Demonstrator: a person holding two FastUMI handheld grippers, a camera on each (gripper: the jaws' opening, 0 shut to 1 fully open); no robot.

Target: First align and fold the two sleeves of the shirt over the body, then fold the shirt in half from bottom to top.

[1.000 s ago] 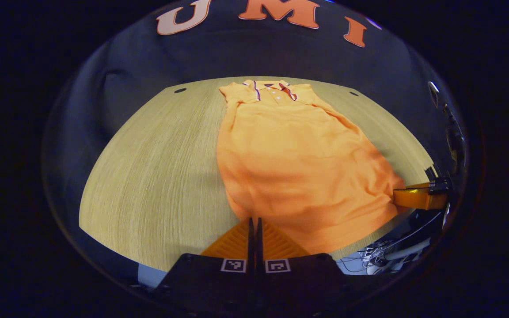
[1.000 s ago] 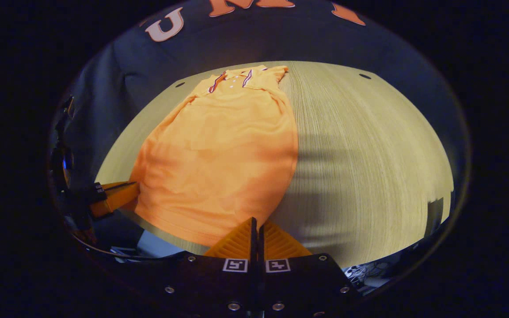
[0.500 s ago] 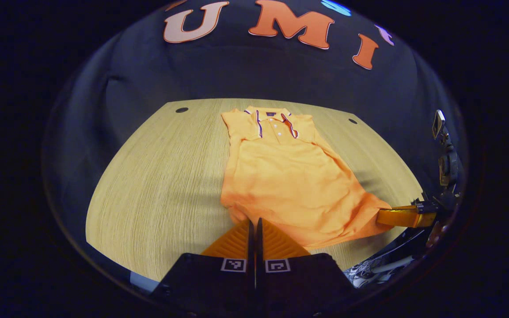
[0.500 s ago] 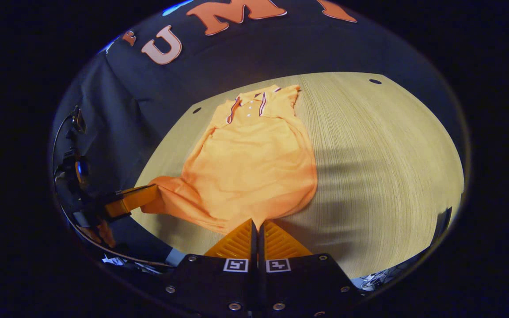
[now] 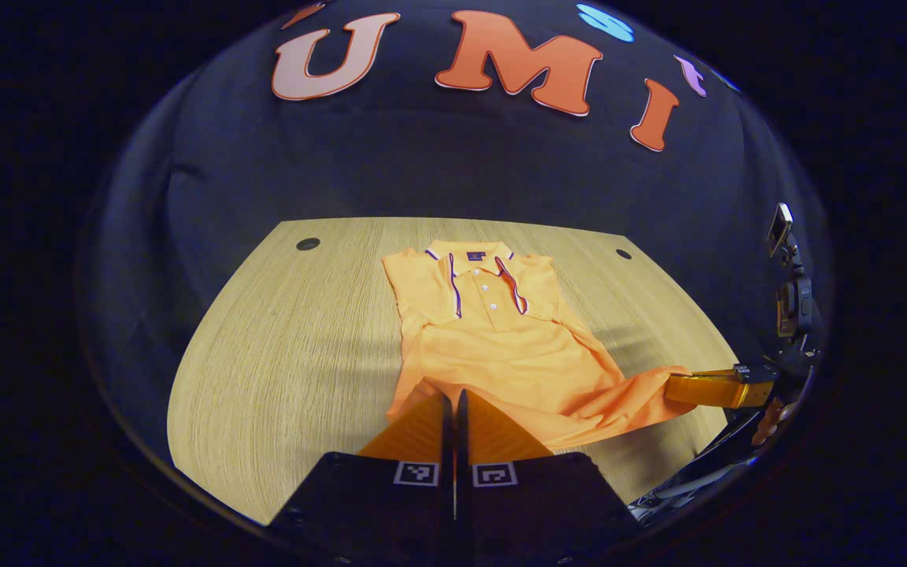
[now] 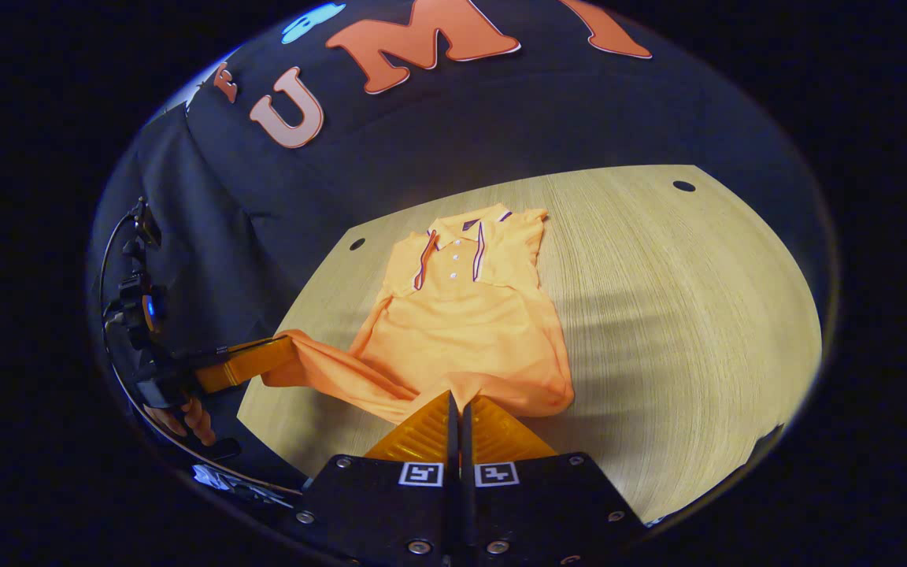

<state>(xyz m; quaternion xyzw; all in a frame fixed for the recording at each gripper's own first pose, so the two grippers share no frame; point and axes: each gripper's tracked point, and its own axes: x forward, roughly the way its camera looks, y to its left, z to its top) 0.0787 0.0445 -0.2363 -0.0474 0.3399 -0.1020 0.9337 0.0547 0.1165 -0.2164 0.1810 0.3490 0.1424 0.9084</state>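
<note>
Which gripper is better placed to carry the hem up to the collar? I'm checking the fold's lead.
Neither clearly: the left gripper and right gripper each pinch a bottom corner of the shirt, lifted off the table. Both should probably move together toward the collar.

Left claw [image 5: 452,405] at the bottom centre of its own view, fingers pressed together on the shirt [image 5: 501,346] hem. Right claw [image 6: 453,409] the same, low centre, clamped on the hem. A hand [image 6: 186,417] grips the left claw's handle at lower left.
</note>
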